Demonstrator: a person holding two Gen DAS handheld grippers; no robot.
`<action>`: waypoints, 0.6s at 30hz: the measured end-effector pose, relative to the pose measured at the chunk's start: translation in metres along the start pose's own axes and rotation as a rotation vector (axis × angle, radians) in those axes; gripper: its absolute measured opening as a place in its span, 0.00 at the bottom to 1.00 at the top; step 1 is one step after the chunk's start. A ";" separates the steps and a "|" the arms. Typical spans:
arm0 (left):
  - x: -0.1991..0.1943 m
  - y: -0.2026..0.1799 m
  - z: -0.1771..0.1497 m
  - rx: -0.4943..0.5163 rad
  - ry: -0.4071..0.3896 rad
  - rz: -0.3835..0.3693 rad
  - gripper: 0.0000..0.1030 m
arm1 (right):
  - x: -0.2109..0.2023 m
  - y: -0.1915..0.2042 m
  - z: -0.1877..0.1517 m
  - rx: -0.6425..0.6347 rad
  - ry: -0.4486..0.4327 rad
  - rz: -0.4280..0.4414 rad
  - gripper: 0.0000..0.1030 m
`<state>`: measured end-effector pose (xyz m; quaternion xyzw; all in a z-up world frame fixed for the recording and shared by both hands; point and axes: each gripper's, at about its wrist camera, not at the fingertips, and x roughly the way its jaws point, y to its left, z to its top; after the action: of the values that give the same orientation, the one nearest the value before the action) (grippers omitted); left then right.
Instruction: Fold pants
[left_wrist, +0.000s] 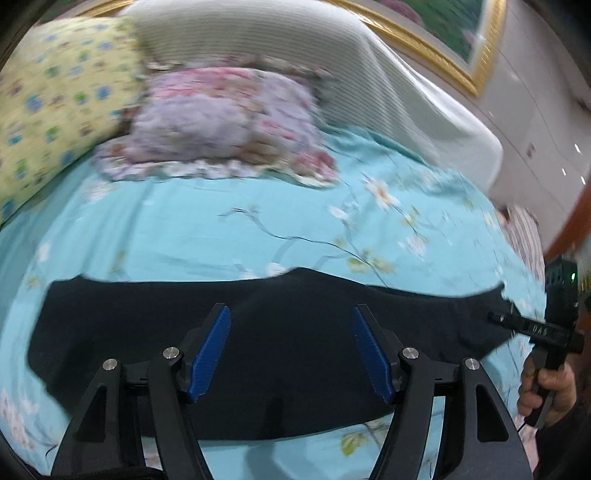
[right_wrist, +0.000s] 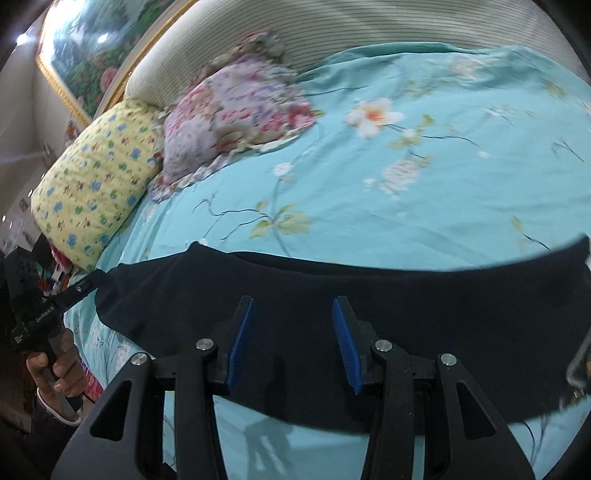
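Both hands hold their tools tilted down toward the bed (left_wrist: 184, 229), each over the dark pants (left_wrist: 280, 354). The left gripper (left_wrist: 291, 354) hangs above the middle of the cloth with its blue pads (left_wrist: 208, 354) set wide apart and nothing between them — released. The right gripper (right_wrist: 293, 343) hovers the same way, its pads (right_wrist: 240, 343) parted a little less, also free of the fabric. In the left wrist view the right hand (left_wrist: 546, 391) shows at the pants' far end, fingers wrapped round the black handle; in the right wrist view the left hand (right_wrist: 55, 373) grips its handle just past the opposite end.

The pants lie flat on the turquoise flowered sheet (right_wrist: 406, 177), on the side of the bed away from the pillows. Their long axis runs across the bed, side to side in both views, parallel to the headboard (left_wrist: 258, 33). Which end is the waist I cannot tell — the cloth is too dark and blurred.

Beyond the pants, near the headboard, sit a pink floral pillow (left_wrist: 221, 118) and, beside it, a yellow patterned pillow (left_wrist: 55, 103).
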<state>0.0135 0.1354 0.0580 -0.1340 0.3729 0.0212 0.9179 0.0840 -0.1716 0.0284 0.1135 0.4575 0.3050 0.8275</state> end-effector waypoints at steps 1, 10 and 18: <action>0.005 -0.007 0.001 0.021 0.012 -0.009 0.67 | -0.005 -0.005 -0.003 0.010 -0.004 -0.006 0.44; 0.053 -0.074 0.005 0.202 0.124 -0.099 0.69 | -0.042 -0.043 -0.022 0.116 -0.069 -0.056 0.45; 0.088 -0.138 0.008 0.344 0.192 -0.180 0.69 | -0.072 -0.069 -0.049 0.217 -0.140 -0.117 0.45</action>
<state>0.1014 -0.0013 0.0341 -0.0097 0.4431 -0.1377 0.8858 0.0422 -0.2741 0.0187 0.1965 0.4349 0.1965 0.8565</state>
